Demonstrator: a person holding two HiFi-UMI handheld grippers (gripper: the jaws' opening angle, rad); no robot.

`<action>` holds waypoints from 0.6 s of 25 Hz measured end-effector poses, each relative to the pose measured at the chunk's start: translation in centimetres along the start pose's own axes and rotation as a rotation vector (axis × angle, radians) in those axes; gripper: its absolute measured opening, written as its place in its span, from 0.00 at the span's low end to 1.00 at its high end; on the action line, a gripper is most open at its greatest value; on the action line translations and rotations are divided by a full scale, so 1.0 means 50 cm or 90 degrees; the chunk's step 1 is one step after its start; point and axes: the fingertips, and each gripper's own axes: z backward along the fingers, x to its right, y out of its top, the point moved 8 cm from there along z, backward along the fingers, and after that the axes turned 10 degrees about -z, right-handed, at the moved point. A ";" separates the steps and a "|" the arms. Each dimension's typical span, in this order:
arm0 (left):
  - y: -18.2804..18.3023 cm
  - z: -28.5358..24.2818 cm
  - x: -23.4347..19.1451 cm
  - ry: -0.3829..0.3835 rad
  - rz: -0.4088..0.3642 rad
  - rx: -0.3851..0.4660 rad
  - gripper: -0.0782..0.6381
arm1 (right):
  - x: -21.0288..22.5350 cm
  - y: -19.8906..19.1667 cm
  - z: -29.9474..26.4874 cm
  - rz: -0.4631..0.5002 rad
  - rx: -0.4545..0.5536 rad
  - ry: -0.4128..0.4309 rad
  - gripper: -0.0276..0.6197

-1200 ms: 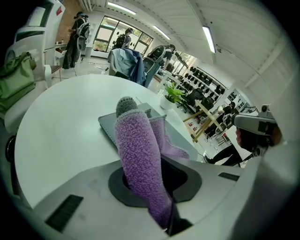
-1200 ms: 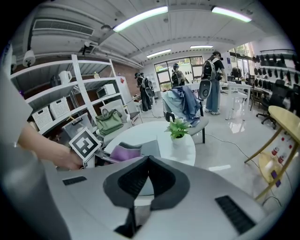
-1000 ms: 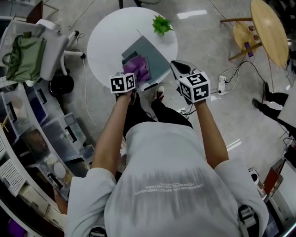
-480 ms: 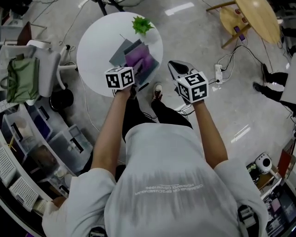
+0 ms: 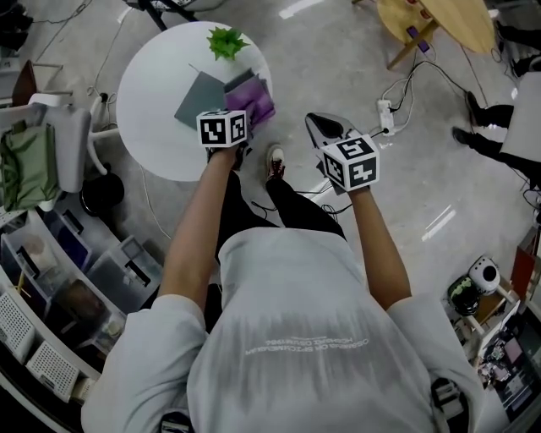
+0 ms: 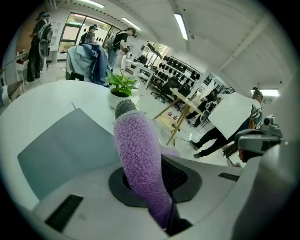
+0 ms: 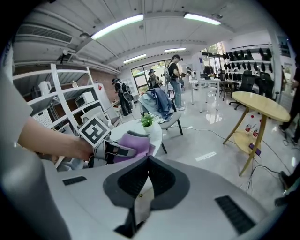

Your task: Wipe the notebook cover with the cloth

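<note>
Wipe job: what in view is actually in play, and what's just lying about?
In play:
purple cloth, clamped in the left tool
grey notebook
round white table

Lying about:
potted plant
right tool, over the floor
wooden table
power strip

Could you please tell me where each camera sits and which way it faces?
Head view: on the head, facing steeply down at the table, notebook and both arms.
Left gripper view: on the left tool, facing across the notebook toward the plant; cloth clamped in its jaws.
Right gripper view: on the right tool, facing the left hand.
All share the cloth.
</note>
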 end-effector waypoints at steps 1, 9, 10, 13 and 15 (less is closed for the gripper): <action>-0.001 -0.001 0.000 0.005 -0.013 -0.003 0.18 | 0.005 -0.003 0.001 -0.005 0.000 -0.002 0.05; -0.017 0.001 0.023 0.045 -0.122 -0.037 0.18 | -0.009 0.001 -0.027 0.001 -0.017 0.019 0.05; -0.017 0.002 0.024 0.045 -0.128 -0.038 0.18 | -0.012 0.004 -0.035 0.005 -0.017 0.022 0.05; -0.033 0.013 0.022 0.041 -0.125 -0.037 0.18 | -0.024 0.009 -0.058 0.013 -0.019 0.030 0.05; -0.051 0.025 0.021 0.039 -0.114 -0.035 0.18 | -0.030 0.008 -0.068 0.013 -0.022 0.035 0.05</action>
